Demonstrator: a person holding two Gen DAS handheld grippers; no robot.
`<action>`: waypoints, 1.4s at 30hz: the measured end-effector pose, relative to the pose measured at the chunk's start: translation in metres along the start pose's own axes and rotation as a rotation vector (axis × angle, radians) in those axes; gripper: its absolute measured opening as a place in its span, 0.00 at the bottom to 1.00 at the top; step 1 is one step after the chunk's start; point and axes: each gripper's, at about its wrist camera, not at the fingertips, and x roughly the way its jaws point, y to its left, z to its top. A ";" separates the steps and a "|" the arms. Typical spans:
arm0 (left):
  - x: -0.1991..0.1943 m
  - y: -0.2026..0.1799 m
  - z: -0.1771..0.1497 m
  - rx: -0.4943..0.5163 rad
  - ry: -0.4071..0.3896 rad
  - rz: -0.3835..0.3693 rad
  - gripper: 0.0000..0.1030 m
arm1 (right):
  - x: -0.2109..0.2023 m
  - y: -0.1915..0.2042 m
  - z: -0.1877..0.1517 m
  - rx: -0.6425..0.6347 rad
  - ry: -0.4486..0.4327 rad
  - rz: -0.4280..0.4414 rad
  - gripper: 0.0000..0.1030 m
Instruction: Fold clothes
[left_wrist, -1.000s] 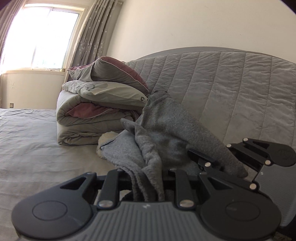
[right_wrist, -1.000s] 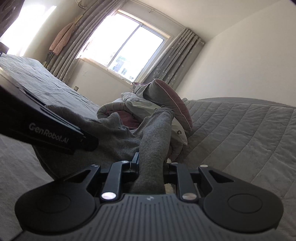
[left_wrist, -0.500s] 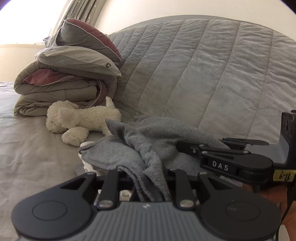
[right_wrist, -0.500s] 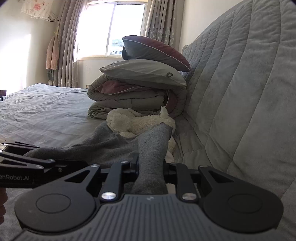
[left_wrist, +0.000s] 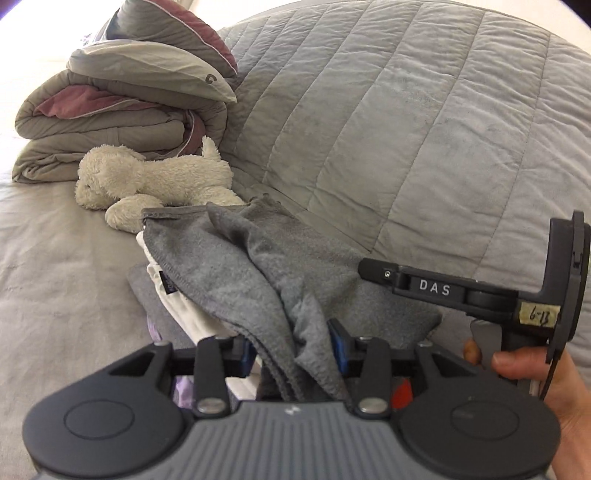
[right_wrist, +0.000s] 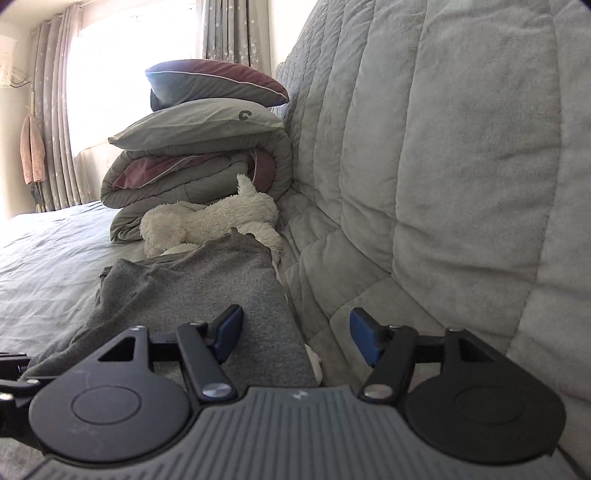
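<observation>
Fingers of the right gripper (right_wrist: 295, 336) have let go: half a second ago they pinched the grey cloth, and now the two blue pads (right_wrist: 229, 328) stand wide apart with nothing between them. The left gripper (left_wrist: 295, 354) still pinches a bunch of the grey fleece garment (left_wrist: 266, 273), its fingers partly closed around the cloth.

That grey garment has come down. One second ago it hung up in the air; now it lies on the bed (left_wrist: 55, 266), spread out flat in the right wrist view (right_wrist: 207, 291) and still bunched up near the left gripper. A white cloth (left_wrist: 184, 306) peeks out from under the grey garment, and a bit of pale purple cloth (left_wrist: 181, 391) shows below that.

Just past the far end of the grey garment lies a white stuffed toy (left_wrist: 155, 181), touching it or nearly so. Behind the toy sits a pile of folded bedding and pillows (left_wrist: 122, 103).

On the right side of the garment the quilted grey headboard (left_wrist: 406, 129) rises up close, so there is little room there. On the garment's left side the bed sheet is wide and bare, with lots of room.

In the left wrist view the right gripper (left_wrist: 458, 291) sits beside the garment, held by a hand (left_wrist: 554, 387)
</observation>
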 end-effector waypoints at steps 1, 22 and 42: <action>-0.005 0.005 -0.001 -0.022 0.000 0.007 0.56 | -0.005 0.002 0.000 -0.008 -0.014 -0.024 0.63; 0.007 0.000 -0.016 0.194 0.040 0.110 0.69 | -0.001 0.033 -0.020 0.055 0.062 -0.085 0.13; -0.102 0.025 0.006 0.189 0.030 0.224 0.91 | -0.120 0.110 -0.003 0.516 0.022 -0.177 1.00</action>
